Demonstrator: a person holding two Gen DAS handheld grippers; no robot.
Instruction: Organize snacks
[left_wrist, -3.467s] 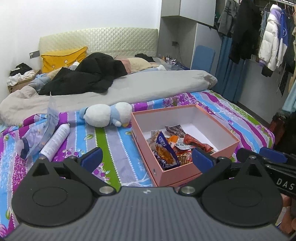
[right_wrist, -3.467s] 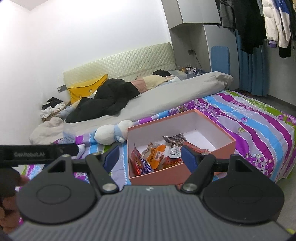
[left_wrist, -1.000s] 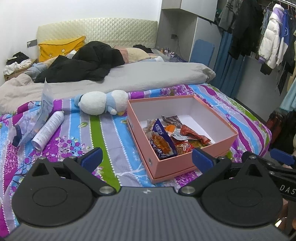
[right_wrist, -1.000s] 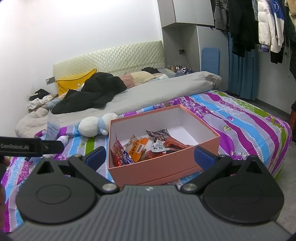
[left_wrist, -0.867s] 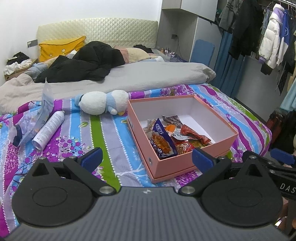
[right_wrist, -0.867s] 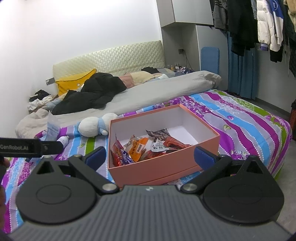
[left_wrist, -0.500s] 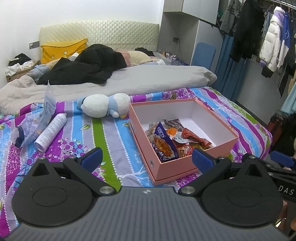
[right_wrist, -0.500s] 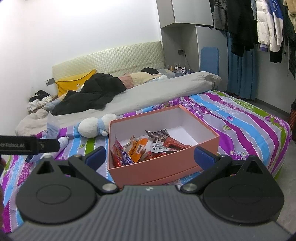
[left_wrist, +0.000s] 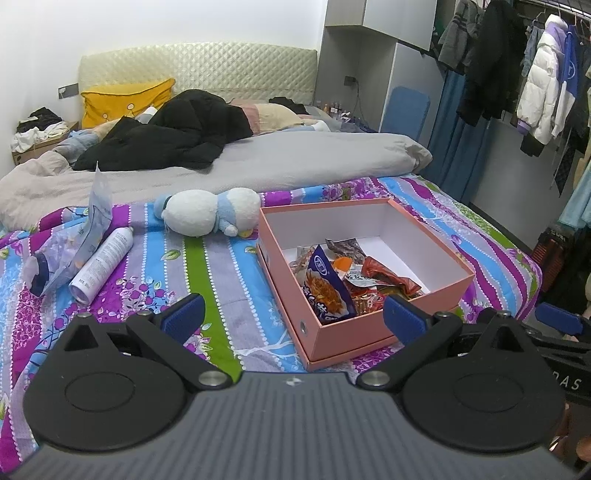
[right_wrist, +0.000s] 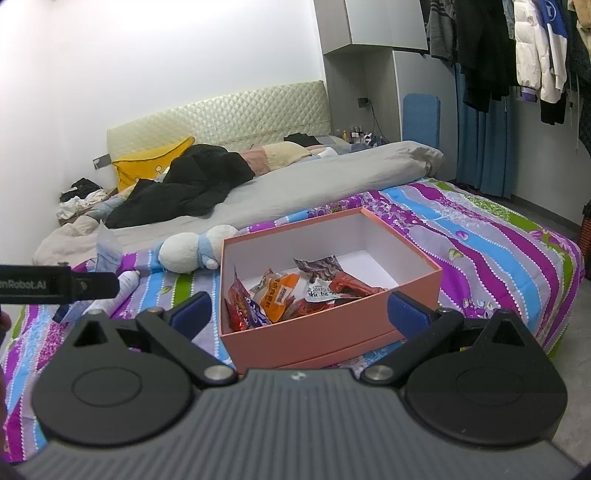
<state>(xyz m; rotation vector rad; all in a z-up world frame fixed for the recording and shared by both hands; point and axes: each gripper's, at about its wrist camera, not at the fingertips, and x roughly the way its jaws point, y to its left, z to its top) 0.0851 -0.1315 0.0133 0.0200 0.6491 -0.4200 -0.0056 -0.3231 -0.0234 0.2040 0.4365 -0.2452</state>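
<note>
salmon-pink cardboard box (left_wrist: 373, 332) sits open on the striped bedspread (left_wrist: 229, 295), a heap of snack packets (left_wrist: 354, 280) piled in its near-left corner; a blue chip bag (left_wrist: 325, 288) leans against the left wall. the left tongs (left_wrist: 293, 317) hang wide apart and empty, short of the box at 6 o'clock. the right tongs (right_wrist: 299, 308) are likewise spread wide, empty, framing the box's near wall. a white plush toy (left_wrist: 208, 212) lies just beside the box at 10 o'clock, and a white spray can (left_wrist: 101, 264) rests well apart at 9 o'clock.
</note>
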